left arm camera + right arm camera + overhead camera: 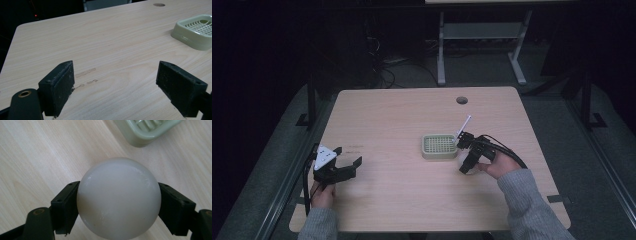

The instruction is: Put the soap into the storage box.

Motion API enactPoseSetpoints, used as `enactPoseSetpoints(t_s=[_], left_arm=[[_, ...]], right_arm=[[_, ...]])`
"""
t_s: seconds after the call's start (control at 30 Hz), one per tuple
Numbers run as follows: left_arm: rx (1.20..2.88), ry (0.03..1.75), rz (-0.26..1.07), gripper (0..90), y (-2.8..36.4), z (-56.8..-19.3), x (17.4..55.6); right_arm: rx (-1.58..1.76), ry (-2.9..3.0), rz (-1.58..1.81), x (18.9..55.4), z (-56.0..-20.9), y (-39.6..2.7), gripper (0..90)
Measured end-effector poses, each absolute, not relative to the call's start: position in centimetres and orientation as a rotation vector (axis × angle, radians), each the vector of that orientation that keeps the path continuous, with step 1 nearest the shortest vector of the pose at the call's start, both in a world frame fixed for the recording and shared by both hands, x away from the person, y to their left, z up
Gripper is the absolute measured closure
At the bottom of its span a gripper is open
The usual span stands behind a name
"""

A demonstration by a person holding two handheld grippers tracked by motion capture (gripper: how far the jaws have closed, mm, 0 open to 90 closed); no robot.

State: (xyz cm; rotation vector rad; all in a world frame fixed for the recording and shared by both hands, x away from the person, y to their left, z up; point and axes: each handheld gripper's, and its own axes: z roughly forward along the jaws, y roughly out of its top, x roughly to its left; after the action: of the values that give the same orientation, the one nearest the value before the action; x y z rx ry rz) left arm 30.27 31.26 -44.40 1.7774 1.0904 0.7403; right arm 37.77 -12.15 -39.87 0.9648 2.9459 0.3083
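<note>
My right gripper (118,195) is shut on a smooth white ball (118,197), which is pinched between the two black jaws a little above the wooden table (402,115). In the high view the right gripper (466,155) is held just right of a pale green tray with a grid insert (439,156); one corner of the tray (142,135) lies just beyond the ball. My left gripper (348,156) rests near the table's left edge, its jaws wide open with nothing between them. The left gripper (116,72) points across bare wood, with the tray (192,35) far off to its right.
A round cable hole (462,100) sits near the table's far edge. Faint scuff marks (86,72) lie just ahead of the left jaws. Beyond the table stand a white desk frame (482,30) and cables on a dark floor.
</note>
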Motion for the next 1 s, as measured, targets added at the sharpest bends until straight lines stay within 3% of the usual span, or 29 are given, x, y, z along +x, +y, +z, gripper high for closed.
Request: enactPoseSetpoints(t_s=[1.0], left_arm=[[1.77,1.092,0.743,14.8,31.4,-44.4,30.3]], right_arm=[[0.979,2.959,0.301,40.6,-39.2,-10.7,23.8]])
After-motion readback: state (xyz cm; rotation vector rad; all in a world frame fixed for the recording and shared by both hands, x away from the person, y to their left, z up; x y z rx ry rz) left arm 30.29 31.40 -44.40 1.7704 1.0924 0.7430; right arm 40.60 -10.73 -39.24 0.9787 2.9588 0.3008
